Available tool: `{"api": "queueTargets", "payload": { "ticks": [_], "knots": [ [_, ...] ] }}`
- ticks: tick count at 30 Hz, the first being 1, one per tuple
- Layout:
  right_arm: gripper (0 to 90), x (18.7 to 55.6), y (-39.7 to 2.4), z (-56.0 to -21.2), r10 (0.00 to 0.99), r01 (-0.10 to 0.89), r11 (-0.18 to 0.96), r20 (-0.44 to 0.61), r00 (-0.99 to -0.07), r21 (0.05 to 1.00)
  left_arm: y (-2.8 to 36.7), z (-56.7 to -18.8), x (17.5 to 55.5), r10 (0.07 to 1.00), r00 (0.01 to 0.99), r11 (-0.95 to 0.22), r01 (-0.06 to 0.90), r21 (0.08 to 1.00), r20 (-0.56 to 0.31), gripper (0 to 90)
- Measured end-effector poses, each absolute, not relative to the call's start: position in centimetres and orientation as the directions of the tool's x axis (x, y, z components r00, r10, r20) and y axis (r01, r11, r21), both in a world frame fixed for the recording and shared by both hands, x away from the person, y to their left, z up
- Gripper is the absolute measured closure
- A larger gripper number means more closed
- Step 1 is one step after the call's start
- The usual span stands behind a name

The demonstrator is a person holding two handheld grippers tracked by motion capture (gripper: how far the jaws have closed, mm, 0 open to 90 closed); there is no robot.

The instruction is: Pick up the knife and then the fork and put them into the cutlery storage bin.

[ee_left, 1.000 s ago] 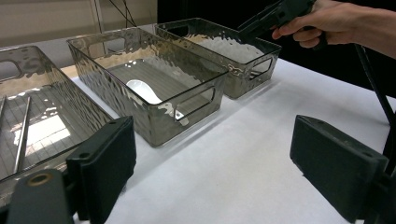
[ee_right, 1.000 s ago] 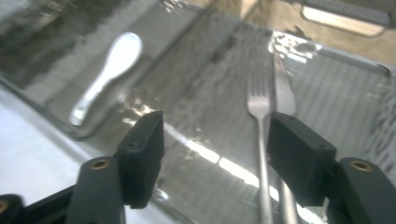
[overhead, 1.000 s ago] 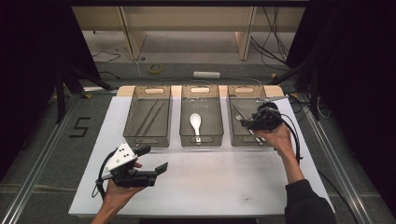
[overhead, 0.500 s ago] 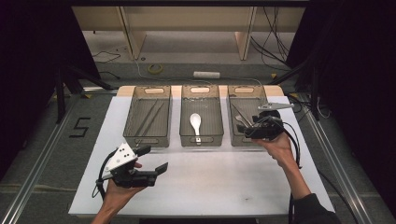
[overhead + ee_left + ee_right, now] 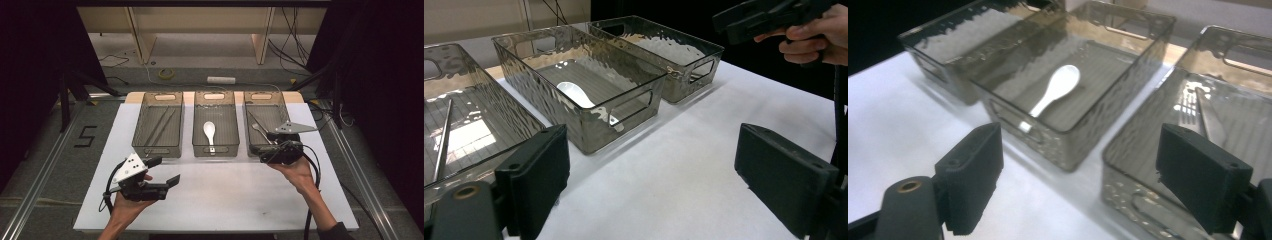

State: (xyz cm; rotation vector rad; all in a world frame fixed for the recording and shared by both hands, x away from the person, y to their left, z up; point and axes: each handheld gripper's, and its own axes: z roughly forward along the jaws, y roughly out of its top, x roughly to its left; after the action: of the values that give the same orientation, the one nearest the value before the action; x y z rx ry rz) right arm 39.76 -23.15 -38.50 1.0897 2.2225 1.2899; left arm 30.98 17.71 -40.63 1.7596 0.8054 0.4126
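Three clear grey trays stand side by side on the white table (image 5: pixel 225 200). The left tray (image 5: pixel 141 127) holds thin chopsticks (image 5: pixel 162 122), the middle tray (image 5: pixel 215 150) a white spoon (image 5: pixel 209 131), and the right tray (image 5: pixel 265 95) a metal fork (image 5: pixel 257 129). My right gripper (image 5: pixel 264 142) hovers at the right tray's near edge and points left. Its jaws have just been opening and are open with nothing between them (image 5: pixel 1088 170). My left gripper (image 5: pixel 167 170) is held low over the table's near left, open and empty (image 5: pixel 654 175).
Beyond the table's far edge lie cables, a tape roll (image 5: pixel 166 74) and a white power strip (image 5: pixel 221 80) on the floor. Dark stands flank both sides. A cable trails from the right gripper (image 5: pixel 764 17) along the person's forearm.
The right gripper has drawn back from over the right tray to its near edge, and its jaws have spread wider. The left gripper has stayed where it was.
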Motion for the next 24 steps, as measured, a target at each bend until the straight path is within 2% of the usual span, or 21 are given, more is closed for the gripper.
{"api": "queueTargets", "payload": {
  "ticks": [12,24],
  "knots": [
    [19.9,36.2,-22.8,-40.0,0.727,0.407,0.261,0.099,-0.679,0.876,17.7,-40.6,31.0,0.694,0.710,-0.165,0.318,0.934,-0.119,14.0],
    [17.8,33.7,-23.5,-41.2,0.727,0.395,0.200,0.134,-0.673,0.897,17.7,-40.6,31.0,0.688,0.715,-0.166,0.324,0.931,-0.127,14.0]
  ]
}}
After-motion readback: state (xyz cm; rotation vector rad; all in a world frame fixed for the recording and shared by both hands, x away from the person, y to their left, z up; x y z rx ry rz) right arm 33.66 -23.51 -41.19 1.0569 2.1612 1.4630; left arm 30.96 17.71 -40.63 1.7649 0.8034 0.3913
